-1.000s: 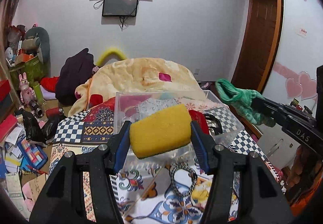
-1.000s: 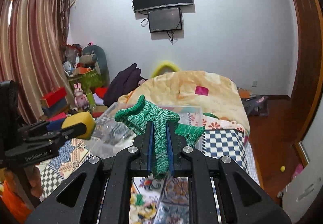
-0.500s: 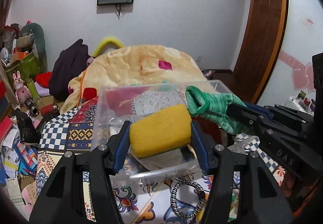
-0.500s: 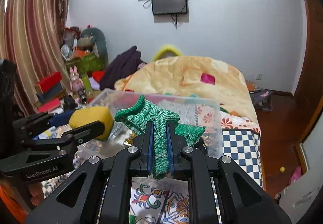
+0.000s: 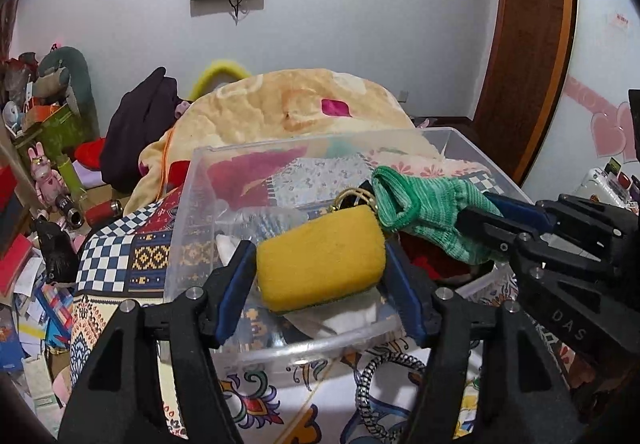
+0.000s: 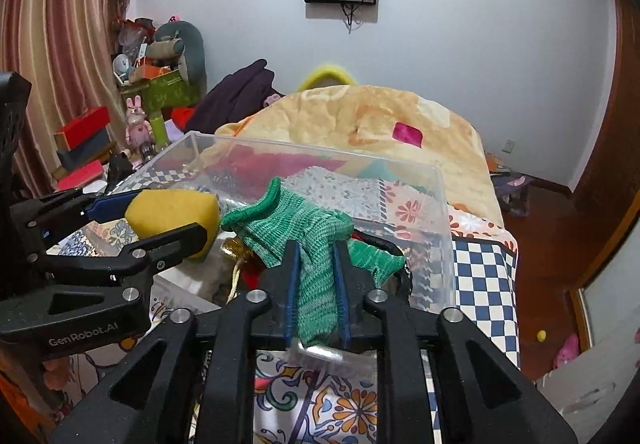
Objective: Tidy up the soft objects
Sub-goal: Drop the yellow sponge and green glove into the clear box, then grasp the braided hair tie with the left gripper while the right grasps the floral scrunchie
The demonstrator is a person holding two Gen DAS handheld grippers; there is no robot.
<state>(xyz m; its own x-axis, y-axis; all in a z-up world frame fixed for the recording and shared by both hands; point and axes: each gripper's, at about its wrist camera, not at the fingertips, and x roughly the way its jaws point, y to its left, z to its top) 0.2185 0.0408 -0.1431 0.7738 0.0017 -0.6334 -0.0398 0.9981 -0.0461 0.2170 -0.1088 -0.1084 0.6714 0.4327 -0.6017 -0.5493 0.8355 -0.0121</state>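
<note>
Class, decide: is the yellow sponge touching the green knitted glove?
Cannot tell. In the left wrist view the green knitted glove overlaps the yellow sponge corner; in the right wrist view they sit close, with no plain contact or gap.

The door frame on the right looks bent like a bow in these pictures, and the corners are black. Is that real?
Lens effect only: in the left wrist view the door frame bows, as fisheye bends straight lines. In the right wrist view the curtain curves too; black corners are the lens rim.

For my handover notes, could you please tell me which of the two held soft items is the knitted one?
The green glove, pinched in the right gripper. The left gripper holds a smooth yellow sponge.
</note>
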